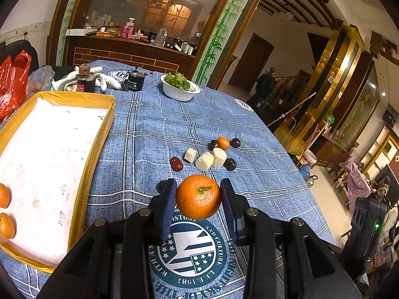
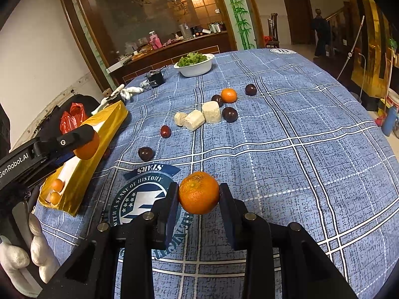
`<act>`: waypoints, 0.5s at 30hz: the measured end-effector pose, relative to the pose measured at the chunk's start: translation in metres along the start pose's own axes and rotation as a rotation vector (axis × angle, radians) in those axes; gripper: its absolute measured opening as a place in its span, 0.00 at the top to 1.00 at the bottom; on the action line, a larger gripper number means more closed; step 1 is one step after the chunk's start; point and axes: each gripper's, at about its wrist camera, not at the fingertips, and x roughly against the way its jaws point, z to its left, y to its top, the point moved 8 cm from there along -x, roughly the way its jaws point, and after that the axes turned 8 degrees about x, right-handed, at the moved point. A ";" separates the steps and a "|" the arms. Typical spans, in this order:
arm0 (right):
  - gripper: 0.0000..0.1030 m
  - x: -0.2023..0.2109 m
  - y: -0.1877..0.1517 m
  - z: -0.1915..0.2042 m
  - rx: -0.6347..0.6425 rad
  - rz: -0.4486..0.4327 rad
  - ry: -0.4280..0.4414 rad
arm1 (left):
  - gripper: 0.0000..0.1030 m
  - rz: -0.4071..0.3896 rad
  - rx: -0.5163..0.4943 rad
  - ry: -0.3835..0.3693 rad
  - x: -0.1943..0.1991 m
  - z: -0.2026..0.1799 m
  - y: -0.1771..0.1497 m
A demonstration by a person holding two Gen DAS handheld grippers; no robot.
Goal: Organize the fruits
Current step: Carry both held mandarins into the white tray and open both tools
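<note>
Two small oranges lie in the yellow-rimmed cardboard tray; each gripper clamps another round orange; dark plums and one orange await sorting.

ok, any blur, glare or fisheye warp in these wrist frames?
Left wrist: held orange sharp, tray edges bowed, corners vignetted black. Right wrist: orange sharp, tablecloth grid curved, background dim; no strong glare in either.
</note>
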 end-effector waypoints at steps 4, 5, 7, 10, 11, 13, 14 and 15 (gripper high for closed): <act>0.66 -0.005 -0.002 0.006 0.000 0.012 0.002 | 0.66 -0.006 0.010 -0.013 0.006 0.003 0.000; 0.66 -0.007 -0.003 0.007 0.002 0.015 0.001 | 0.66 -0.008 0.009 -0.015 0.007 0.003 0.000; 0.66 -0.008 -0.004 0.010 0.009 0.022 0.000 | 0.66 -0.011 0.007 -0.020 0.010 0.003 0.000; 0.66 -0.010 -0.004 0.015 0.027 0.026 -0.002 | 0.66 -0.012 0.010 -0.027 0.012 0.003 0.001; 0.66 -0.010 -0.004 0.017 0.033 0.026 -0.003 | 0.66 -0.011 0.013 -0.030 0.012 0.004 0.002; 0.66 -0.010 -0.005 0.019 0.042 0.024 -0.009 | 0.66 -0.011 0.017 -0.033 0.013 0.005 0.002; 0.66 -0.010 -0.005 0.020 0.043 0.025 -0.009 | 0.66 -0.010 0.020 -0.034 0.013 0.006 0.002; 0.66 -0.011 -0.005 0.020 0.042 0.026 -0.008 | 0.66 -0.010 0.022 -0.035 0.014 0.006 0.002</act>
